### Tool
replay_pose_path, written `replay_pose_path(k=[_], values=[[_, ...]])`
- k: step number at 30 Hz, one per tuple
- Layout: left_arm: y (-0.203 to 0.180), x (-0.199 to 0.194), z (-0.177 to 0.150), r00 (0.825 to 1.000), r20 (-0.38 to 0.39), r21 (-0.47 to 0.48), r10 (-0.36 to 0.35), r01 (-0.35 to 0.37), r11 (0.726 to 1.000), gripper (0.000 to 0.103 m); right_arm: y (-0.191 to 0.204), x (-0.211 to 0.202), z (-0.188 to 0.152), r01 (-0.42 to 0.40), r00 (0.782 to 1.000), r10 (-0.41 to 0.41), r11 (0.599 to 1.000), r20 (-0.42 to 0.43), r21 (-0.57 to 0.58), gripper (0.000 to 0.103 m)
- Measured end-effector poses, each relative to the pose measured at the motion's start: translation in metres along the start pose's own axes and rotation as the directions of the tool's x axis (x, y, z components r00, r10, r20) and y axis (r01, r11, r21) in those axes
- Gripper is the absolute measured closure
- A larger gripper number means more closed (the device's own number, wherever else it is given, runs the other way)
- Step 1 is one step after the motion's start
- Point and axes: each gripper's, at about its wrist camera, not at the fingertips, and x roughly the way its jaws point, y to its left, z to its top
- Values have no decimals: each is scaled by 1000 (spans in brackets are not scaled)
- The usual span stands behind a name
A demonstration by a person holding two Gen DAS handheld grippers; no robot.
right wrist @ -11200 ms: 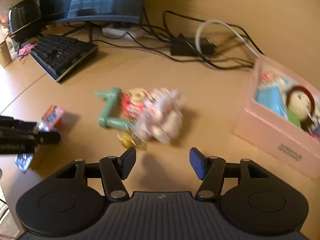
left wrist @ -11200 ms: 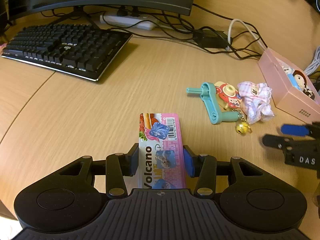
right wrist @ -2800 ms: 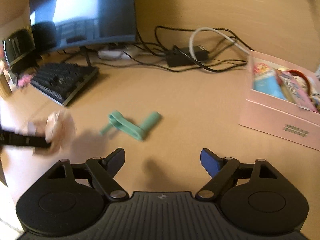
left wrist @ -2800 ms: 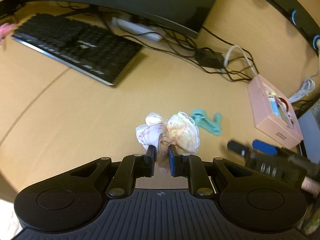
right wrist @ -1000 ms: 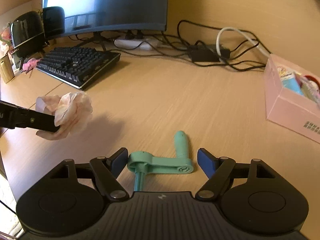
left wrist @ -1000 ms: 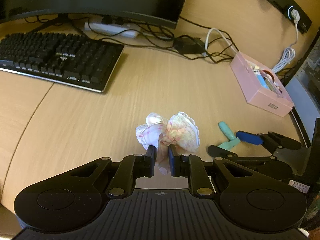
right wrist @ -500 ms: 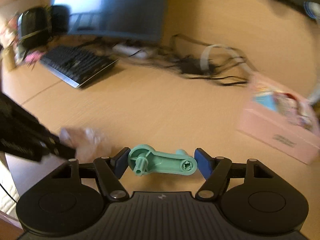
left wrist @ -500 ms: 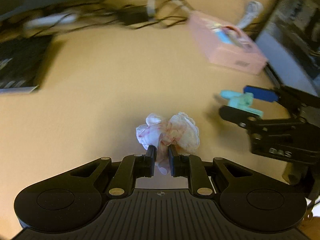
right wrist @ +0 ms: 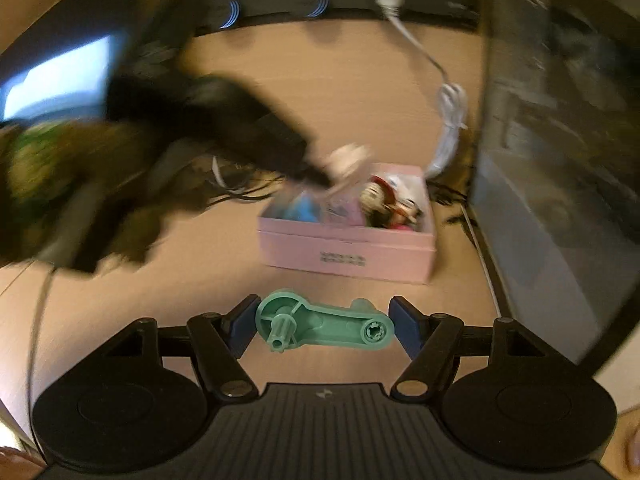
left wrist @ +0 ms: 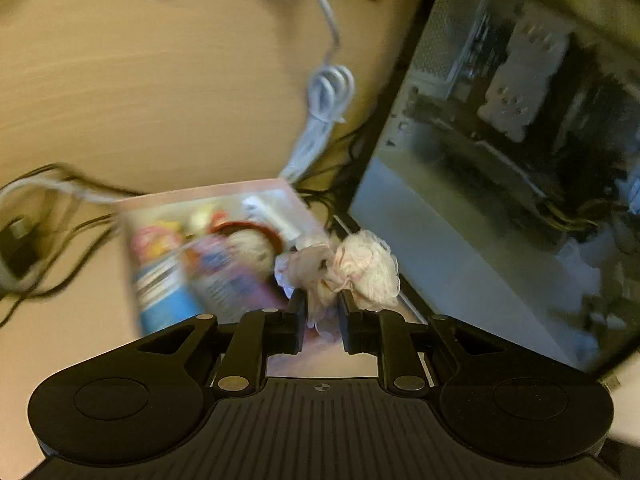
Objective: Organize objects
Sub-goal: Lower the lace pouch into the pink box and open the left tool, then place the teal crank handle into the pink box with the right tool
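Observation:
My left gripper (left wrist: 322, 310) is shut on a frilly pink-white scrunchie (left wrist: 352, 270) and holds it over the right end of the open pink box (left wrist: 208, 200), which holds a doll, packets and other small items. In the right wrist view the left gripper (right wrist: 320, 176) shows blurred over the pink box (right wrist: 344, 250) with the scrunchie (right wrist: 346, 160) at its tip. My right gripper (right wrist: 322, 326) is shut on a teal plastic crank handle (right wrist: 324, 326), held crosswise in the air in front of the box.
A glass-sided computer case (left wrist: 520, 160) stands just right of the box and shows in the right wrist view (right wrist: 560, 160) too. A white coiled cable (left wrist: 324, 120) and black cables (left wrist: 40, 216) lie behind the box. A monitor (right wrist: 52, 76) is at far left.
My left gripper has swung right with the scrunchie to above the pink box. My right gripper has lifted the teal crank and moved toward the box.

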Motion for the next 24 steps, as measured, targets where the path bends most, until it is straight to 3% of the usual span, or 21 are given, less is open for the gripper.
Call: replay_pose_path(k=[2,4,7,11,16,19,22,23,24], values=[[-9,34,9,997,-67,32,46,-44,999,81,-11,0,-4,-9,1000,9,1000,-15,25,33],[-13,59,10,982,-154,76,114,-103,992,81,-17,2,-10,-18,999,19,1000,-33,24,33],[-9,60,6,988,-100,40,120,-117,992,81,-22,5,-14,-40,998,41,999,-52,21,33],[10,21,4,997,41,-128,58,-52,990,81,-29,8,-14,-47,998,48,999,-45,27,33],[39,-36,-15,986,129,-233,105,-72,970,81,-32,22,20,-1,999,1,1000,34,17,33],[63,-62,-40,985,117,-287,127,-89,954,81,-28,37,55,45,992,-45,999,119,-2,33],[86,-76,-72,986,68,-356,152,-118,927,81,-25,66,88,121,969,-118,993,217,0,33],[92,-78,-80,987,47,-376,156,-127,918,81,-26,78,95,145,959,-146,989,242,21,29],[97,-82,-86,986,28,-387,162,-139,912,81,-28,91,99,148,955,-153,988,253,40,18]])
